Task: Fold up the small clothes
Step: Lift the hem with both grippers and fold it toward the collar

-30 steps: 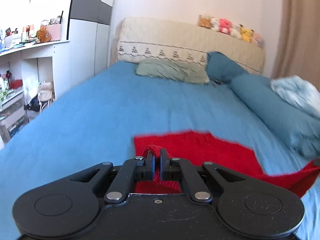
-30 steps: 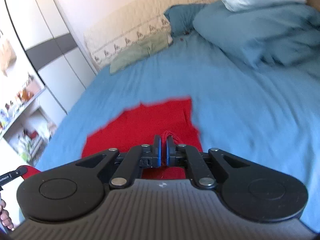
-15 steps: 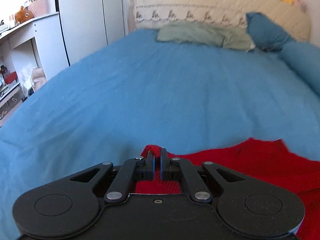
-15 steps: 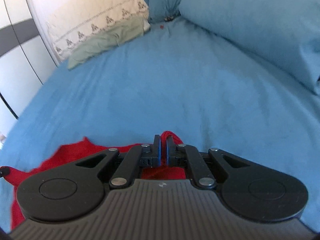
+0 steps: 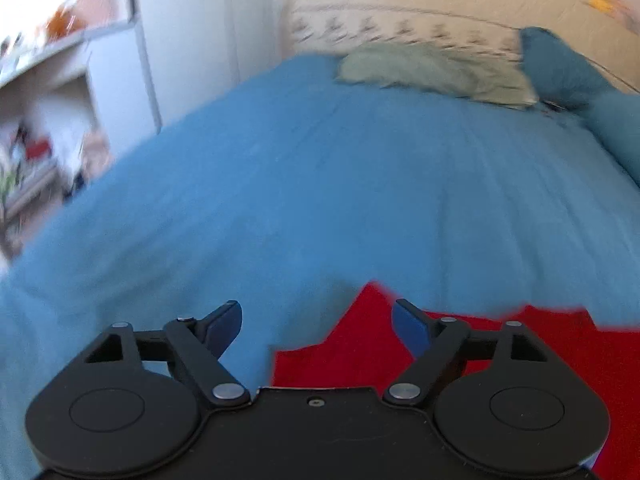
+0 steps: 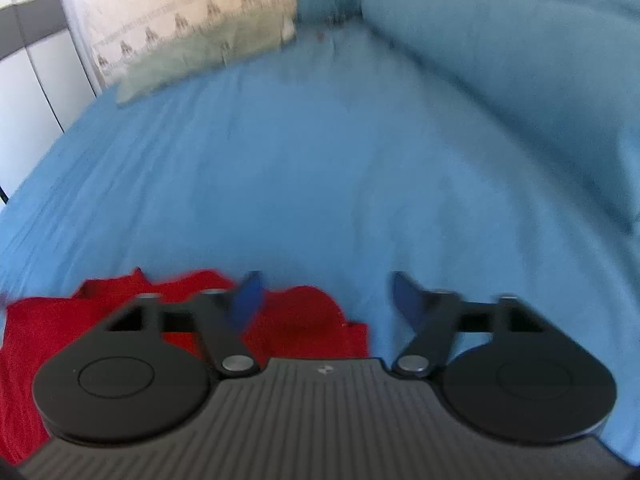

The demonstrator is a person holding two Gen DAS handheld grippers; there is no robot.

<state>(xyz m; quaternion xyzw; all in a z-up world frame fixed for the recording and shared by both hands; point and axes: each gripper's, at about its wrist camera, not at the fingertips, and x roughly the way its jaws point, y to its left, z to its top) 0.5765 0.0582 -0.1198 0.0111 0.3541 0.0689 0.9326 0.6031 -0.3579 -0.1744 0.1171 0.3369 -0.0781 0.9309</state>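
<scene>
Your left gripper (image 5: 317, 322) has its jaws spread wide with nothing between them; the blue pads (image 5: 409, 326) stand well apart over the bed. Your right gripper (image 6: 326, 298) is spread just as wide and also holds nothing.

The red garment (image 5: 540, 344) is a matte, knit-looking cloth lying flat on the blue bedsheet (image 5: 320, 184). In the left wrist view it fills the lower right of the frame, with an angular, pointed edge rising toward the middle and passing under the right-hand finger. In the right wrist view the same red cloth (image 6: 304, 316) sits at the lower left, its far edge wavy and uneven, running beneath the left-hand finger.

The sheet is soft and faintly creased, stretching up through the middle of both frames. At the upper centre of the left view lies a pale green pillow (image 5: 432, 72), limp and rumpled, against a cream quilted headboard (image 5: 440, 12) with a stitched motif band. A teal pillow (image 5: 560, 68) sits to its right. A white wardrobe (image 5: 192, 40) and cluttered shelves (image 5: 44, 92) stand at the upper left, blurred. In the right view a bulky blue duvet (image 6: 520, 60) is heaped at the upper right. Both frames are blurred, so finer weave cannot be told.
</scene>
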